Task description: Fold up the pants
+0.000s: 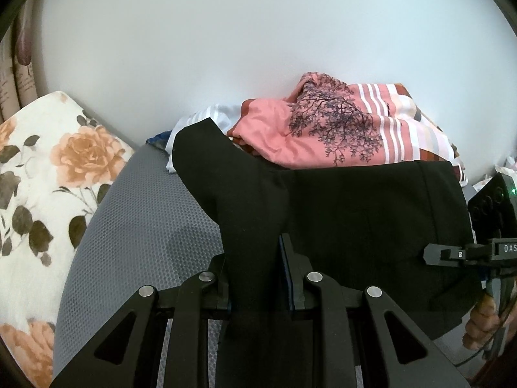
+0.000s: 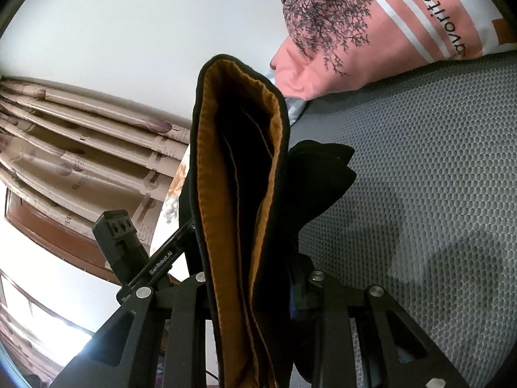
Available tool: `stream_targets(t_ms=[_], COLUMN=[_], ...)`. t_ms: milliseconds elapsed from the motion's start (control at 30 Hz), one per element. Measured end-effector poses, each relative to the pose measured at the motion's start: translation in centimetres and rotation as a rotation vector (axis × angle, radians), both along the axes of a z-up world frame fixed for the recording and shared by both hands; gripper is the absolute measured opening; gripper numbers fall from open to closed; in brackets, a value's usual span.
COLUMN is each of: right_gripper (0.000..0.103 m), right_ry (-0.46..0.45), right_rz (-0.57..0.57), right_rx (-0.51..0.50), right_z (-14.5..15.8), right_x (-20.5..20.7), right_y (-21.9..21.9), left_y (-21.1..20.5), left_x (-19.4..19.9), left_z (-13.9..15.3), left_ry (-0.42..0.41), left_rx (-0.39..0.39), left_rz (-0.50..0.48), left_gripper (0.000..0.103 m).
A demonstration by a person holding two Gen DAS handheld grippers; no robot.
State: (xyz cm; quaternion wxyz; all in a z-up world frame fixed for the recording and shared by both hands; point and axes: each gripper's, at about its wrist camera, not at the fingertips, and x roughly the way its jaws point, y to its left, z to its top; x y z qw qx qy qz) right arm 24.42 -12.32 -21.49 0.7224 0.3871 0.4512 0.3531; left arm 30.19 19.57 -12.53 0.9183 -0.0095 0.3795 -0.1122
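Above the grey mesh-textured mattress (image 1: 129,226), black fabric pants with an orange-lined waistband (image 1: 355,213) hang stretched between both tools. Left gripper (image 1: 255,274): jaws closed on a bunched fold. Right gripper (image 2: 255,278): jaws clamped on the waistband. At 1 o'clock, pink tree-print bedding (image 1: 323,129).

Both views are bright and sharp with strong fisheye bending at the dark edges, a window (image 2: 29,291) glares white at near left, and soft shadows lie on the grey bed (image 2: 452,258).
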Motion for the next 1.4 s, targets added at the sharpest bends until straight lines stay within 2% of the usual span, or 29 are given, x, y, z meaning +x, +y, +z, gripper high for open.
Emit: stream_targets(t_ms=[500, 933, 1400], right_gripper=[0.024, 0.024, 0.024], right_ry=[0.022, 0.043, 0.026], right_rz=[-0.006, -0.026, -0.028], right_rx=[-0.005, -0.021, -0.086], right_z=[-1.1, -2.9, -3.4], right_x=[1.3, 3.1, 3.9], right_y=[0.1, -0.5, -0.3], left_y=[0.2, 0.9, 1.3], left_x=[1.8, 3.1, 4.0], left_z=[-1.6, -4.7, -7.4], left_ry=[0.027, 0.058, 0.084], left_rx=[0.015, 0.037, 0.039], left_rz=[0.006, 0.03, 0.043], left_gripper=[0.022, 0.022, 0.023])
